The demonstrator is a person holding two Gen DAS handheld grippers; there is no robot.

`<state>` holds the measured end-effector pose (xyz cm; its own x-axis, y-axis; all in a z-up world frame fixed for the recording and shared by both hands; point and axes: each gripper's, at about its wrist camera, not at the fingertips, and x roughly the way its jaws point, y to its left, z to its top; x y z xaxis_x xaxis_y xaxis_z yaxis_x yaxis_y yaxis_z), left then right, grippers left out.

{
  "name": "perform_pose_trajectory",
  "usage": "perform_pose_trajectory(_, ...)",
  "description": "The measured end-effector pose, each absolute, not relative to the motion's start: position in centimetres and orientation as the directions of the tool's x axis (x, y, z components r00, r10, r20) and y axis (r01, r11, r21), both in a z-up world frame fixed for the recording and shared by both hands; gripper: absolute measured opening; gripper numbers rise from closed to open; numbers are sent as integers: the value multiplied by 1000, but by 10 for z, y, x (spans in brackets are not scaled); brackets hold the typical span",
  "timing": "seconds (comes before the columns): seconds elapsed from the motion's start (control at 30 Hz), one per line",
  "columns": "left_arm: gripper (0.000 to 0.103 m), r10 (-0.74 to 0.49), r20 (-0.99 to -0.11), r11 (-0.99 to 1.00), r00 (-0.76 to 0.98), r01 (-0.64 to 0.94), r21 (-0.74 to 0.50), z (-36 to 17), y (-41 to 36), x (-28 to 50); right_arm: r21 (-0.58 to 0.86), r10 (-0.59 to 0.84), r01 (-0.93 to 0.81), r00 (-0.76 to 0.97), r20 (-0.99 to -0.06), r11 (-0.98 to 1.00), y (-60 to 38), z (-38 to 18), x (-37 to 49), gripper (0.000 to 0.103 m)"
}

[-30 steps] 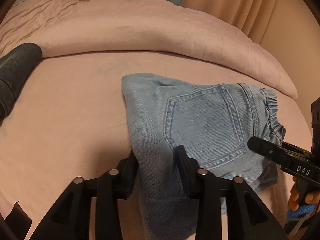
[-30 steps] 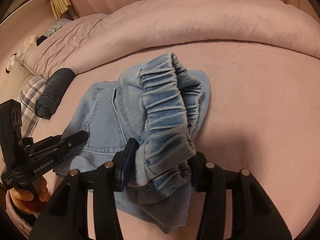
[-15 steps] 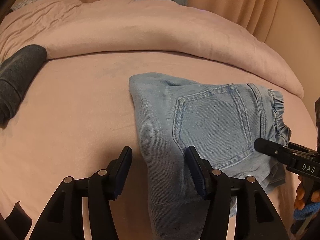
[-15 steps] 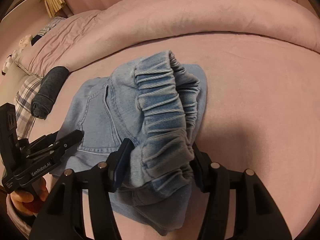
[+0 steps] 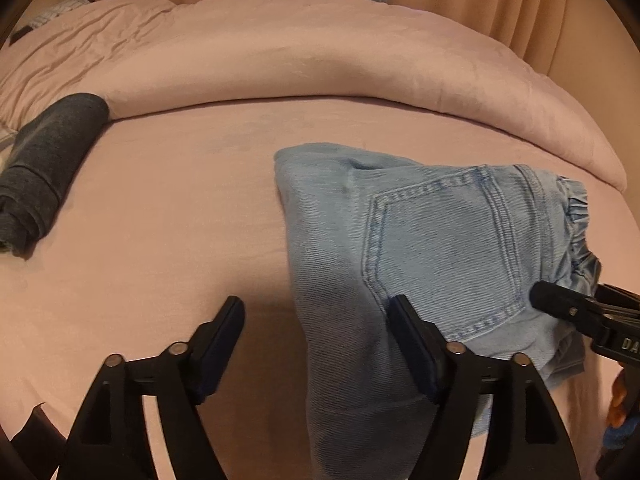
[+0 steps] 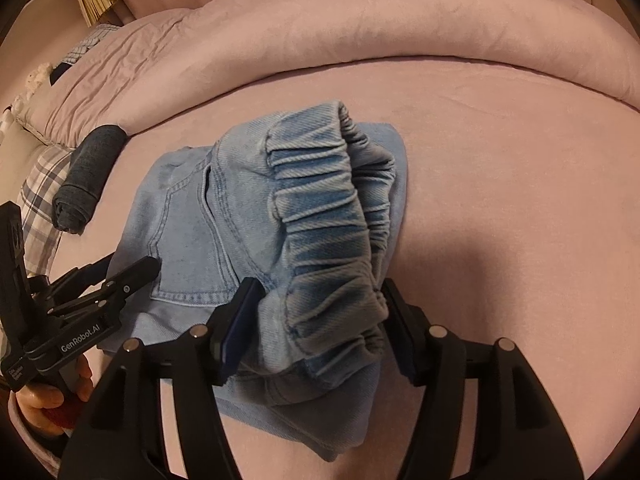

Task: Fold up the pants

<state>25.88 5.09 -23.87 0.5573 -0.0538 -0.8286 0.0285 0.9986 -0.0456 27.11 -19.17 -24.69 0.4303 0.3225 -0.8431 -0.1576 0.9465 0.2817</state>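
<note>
A bed (image 5: 168, 216) with a pink sheet fills both views, a rolled pink duvet (image 5: 320, 60) across its far side. Peach curtains (image 5: 500, 4) hang behind; a plaid pillow (image 6: 40, 192) lies at the left edge.

Light-blue denim pants (image 5: 432, 240) folded into compact bundle, back pocket up, elastic waistband bunched, lying on pink bedsheet.

Black left gripper (image 5: 316, 344), silver screws, blue-padded fingers (image 5: 414, 344), white "GenRobot.AI" lettering, black right gripper (image 6: 316, 328)
</note>
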Motion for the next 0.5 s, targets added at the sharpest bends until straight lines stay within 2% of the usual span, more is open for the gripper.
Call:
perform_pose_trajectory(0.2, 79, -44, -822, 999, 568, 27, -35, -238, 51, 258, 264, 309, -161, 427, -850, 951, -193, -243, 270, 65)
perform_pose_trajectory(0.5, 79, -23, -806, 1000, 591, 24, -10, -229, 51, 252, 162, 238, -193, 492, -837, 968, -189, -223, 263, 65)
